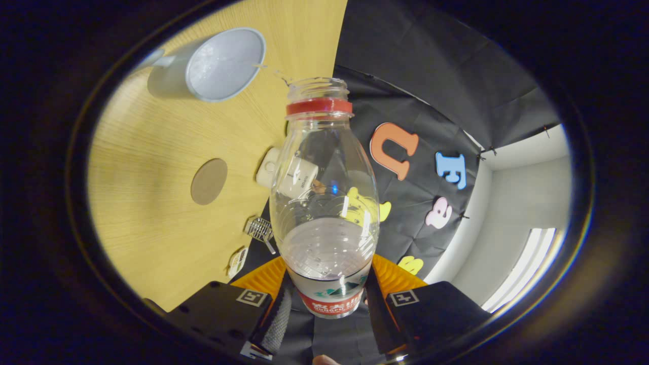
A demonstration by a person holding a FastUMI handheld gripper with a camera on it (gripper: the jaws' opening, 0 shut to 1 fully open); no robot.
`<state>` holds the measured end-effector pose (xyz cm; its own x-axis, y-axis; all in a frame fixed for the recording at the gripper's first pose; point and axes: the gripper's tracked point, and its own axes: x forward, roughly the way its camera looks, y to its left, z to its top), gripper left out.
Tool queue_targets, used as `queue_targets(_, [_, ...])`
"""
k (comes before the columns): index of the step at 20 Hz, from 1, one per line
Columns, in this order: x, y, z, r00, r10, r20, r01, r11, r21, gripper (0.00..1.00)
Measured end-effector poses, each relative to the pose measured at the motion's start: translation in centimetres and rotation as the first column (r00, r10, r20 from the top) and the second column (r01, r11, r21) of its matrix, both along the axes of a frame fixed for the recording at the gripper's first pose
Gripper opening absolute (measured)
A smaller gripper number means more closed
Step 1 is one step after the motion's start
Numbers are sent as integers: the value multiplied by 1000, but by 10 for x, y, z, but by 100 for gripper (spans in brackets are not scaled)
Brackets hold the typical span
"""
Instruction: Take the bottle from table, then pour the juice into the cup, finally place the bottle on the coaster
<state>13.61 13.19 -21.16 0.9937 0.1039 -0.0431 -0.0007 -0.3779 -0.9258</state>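
Bottle [324, 203] is what I see first: one clear plastic bottle, cap off, with a red ring under its open neck, pinched between the two fingers of my gripper [327, 304], which press on its labelled lower part from either side. A little liquid sits low in the bottle, near the fingers, and the view is rolled, so the table [142, 203] stands on the far side of the bottle rather than under it. I count one cup [218, 63], pale and wide-mouthed, lying beyond the bottle's mouth and a bit off to the side; a thin thread of liquid seems to bridge the gap between neck and cup rim, though it is too fine for me to be sure. One round coaster [209, 181] lies flat on the wood, well apart from the cup and beside the bottle's middle. At the table's edge I make out one small white device [268, 167], partly seen through the bottle, and one small metal clip [260, 229] nearer the fingers.
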Motion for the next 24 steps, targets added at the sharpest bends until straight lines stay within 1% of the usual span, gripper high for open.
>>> queue_targets(10, [3, -1, 3, 1000, 6, 9, -6, 999, -43, 73])
queue_targets(18, [3, 2, 3, 1000, 10, 1, -10, 999, -36, 73])
queue_targets(20, [3, 2, 4, 1000, 8, -5, -8, 1000, -20, 73])
queue_targets(24, [0, -1, -5, 999, -13, -48, 16, 997, 79, 73])
